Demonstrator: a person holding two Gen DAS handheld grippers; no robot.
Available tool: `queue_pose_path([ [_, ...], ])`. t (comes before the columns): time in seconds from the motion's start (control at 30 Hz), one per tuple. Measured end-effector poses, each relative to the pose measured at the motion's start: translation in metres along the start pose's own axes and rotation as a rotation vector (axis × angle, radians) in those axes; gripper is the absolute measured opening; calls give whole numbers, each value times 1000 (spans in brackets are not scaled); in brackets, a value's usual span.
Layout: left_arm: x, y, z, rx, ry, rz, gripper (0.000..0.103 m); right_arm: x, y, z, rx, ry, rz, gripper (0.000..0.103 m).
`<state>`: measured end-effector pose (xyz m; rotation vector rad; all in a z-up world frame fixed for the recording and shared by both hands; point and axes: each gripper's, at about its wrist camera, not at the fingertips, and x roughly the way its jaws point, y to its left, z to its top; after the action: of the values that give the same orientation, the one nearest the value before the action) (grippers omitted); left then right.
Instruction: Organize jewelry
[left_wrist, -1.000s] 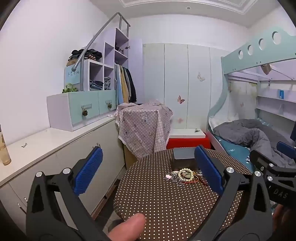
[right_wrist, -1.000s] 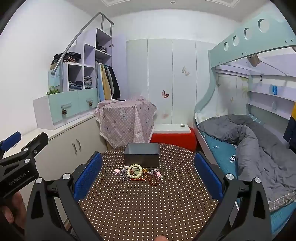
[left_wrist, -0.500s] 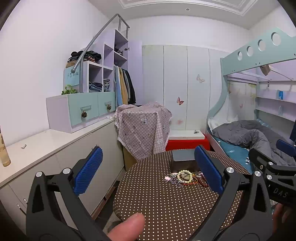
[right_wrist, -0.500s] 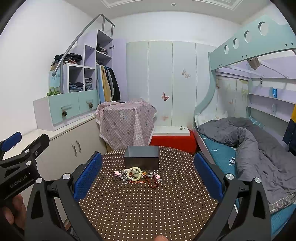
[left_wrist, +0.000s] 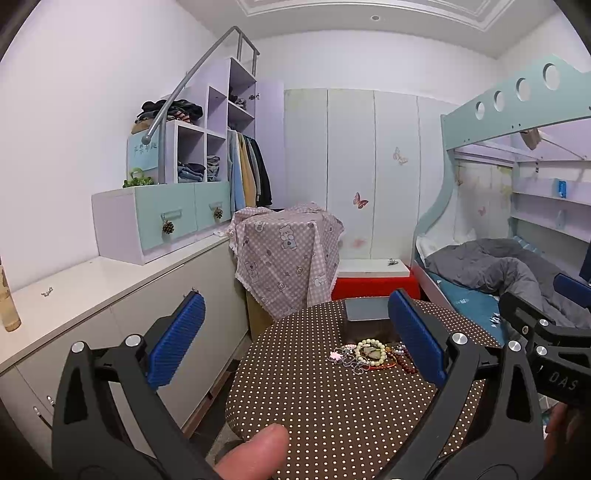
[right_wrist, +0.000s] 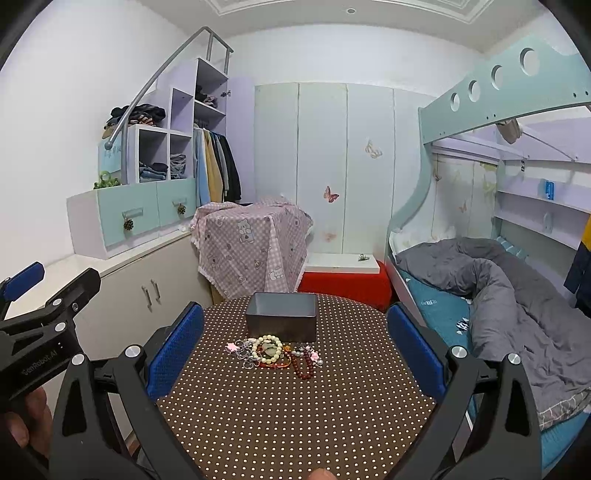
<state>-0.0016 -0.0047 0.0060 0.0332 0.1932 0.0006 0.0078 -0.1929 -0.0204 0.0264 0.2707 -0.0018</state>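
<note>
A pile of jewelry (right_wrist: 275, 352) lies on the round brown polka-dot table (right_wrist: 288, 413): a cream bead bracelet (right_wrist: 266, 347), red beads (right_wrist: 303, 369) and silver chains. A grey open box (right_wrist: 282, 320) stands just behind it. The pile also shows in the left wrist view (left_wrist: 371, 354), with the box (left_wrist: 365, 317) partly hidden by a blue finger pad. My left gripper (left_wrist: 295, 339) is open and empty, held left of the table. My right gripper (right_wrist: 295, 339) is open and empty, above the table's near side, short of the pile.
A low white cabinet (right_wrist: 155, 273) with drawers and shelves runs along the left wall. A cloth-covered stand (right_wrist: 251, 243) and a red box (right_wrist: 343, 284) stand behind the table. A bunk bed with a grey duvet (right_wrist: 498, 288) is on the right.
Both grippers have tilted or lowered slightly, so the table and jewelry sit a little lower in view. Both jaws stay open.
</note>
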Motion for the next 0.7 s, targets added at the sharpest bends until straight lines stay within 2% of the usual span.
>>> queue_pose_path([
  [0.2,8,0,-2,1,13,8,97,9,1,0,-15,7,5,96],
  [0.47,40,0,-12,7,66,28,97,36,2,-3,-20,45,17,96],
  [0.7,91,4,-36,3,176,40,97,80,-11,-18,-7,130,13,96],
])
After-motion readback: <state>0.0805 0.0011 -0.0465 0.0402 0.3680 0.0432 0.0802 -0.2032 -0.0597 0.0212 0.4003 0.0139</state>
